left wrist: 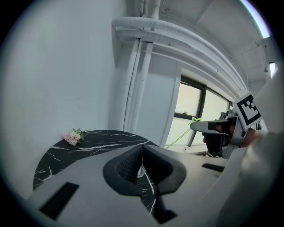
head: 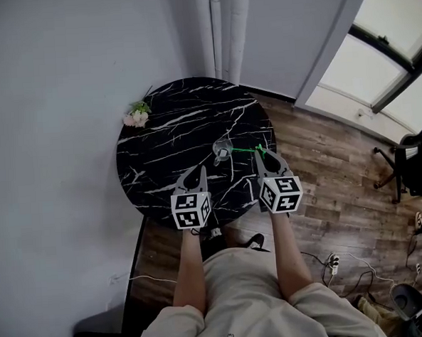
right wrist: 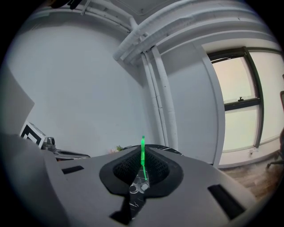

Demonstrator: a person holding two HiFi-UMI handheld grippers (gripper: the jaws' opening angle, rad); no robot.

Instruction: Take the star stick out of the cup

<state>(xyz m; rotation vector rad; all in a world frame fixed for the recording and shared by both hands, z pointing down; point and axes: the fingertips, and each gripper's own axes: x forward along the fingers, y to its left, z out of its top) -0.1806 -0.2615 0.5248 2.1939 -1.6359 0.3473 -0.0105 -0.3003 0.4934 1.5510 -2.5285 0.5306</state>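
Head view: both forearms reach toward 12 o'clock over the table [head: 159, 142]. The right gripper [head: 265, 155] pinches the star stick [head: 247, 150], which slants to the cup [head: 222, 152] at its 9 o'clock.
Left gripper view: the left gripper [left wrist: 142, 151] is clenched and empty.
Right gripper view: the jaws clamp the star stick upright.

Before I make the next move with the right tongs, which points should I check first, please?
1. Right tongs shut on the thin green star stick: ok.
2. Stick's lower end free of the small clear glass cup: cannot tell; in the head view it reaches the cup's rim.
3. Cup upright on the round black marble table: ok, as far as it shows.
4. Left tongs steadying the cup: not ok; they are shut, empty and short of it.
5. Pink flower bunch away from the stick's path: ok, at the table's far edge.
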